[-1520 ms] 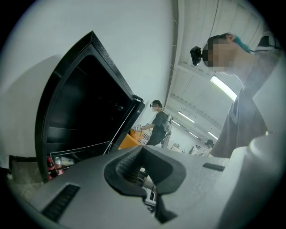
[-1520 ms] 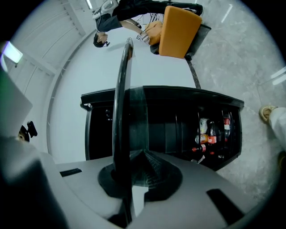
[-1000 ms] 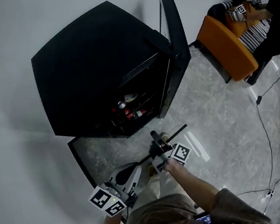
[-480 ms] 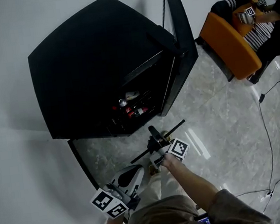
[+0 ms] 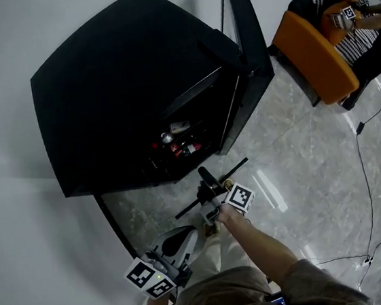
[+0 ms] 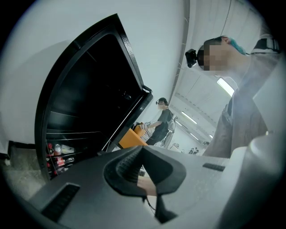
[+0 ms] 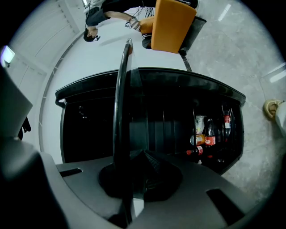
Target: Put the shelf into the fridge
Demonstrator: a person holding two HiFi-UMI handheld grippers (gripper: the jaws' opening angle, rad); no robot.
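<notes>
The black fridge (image 5: 121, 88) stands against the white wall with its door (image 5: 247, 46) swung open to the right. Bottles and cans (image 5: 176, 143) fill its lower racks. My right gripper (image 5: 208, 189) is shut on the black shelf (image 5: 236, 167), which shows edge-on as a thin dark bar just in front of the opening. In the right gripper view the shelf (image 7: 119, 116) runs up between the jaws, with the fridge interior (image 7: 156, 120) behind it. My left gripper (image 5: 180, 238) hangs lower left, near my legs, shut with nothing in it (image 6: 143, 179).
An orange chair (image 5: 316, 59) with a seated person stands right of the door. Cables (image 5: 365, 183) trail over the grey marble floor. A dark skirting strip (image 5: 113, 222) lines the wall at left. Another person (image 6: 163, 120) stands beyond the door.
My right gripper and the shelf have edged a little nearer the fridge opening. The left gripper has hardly moved.
</notes>
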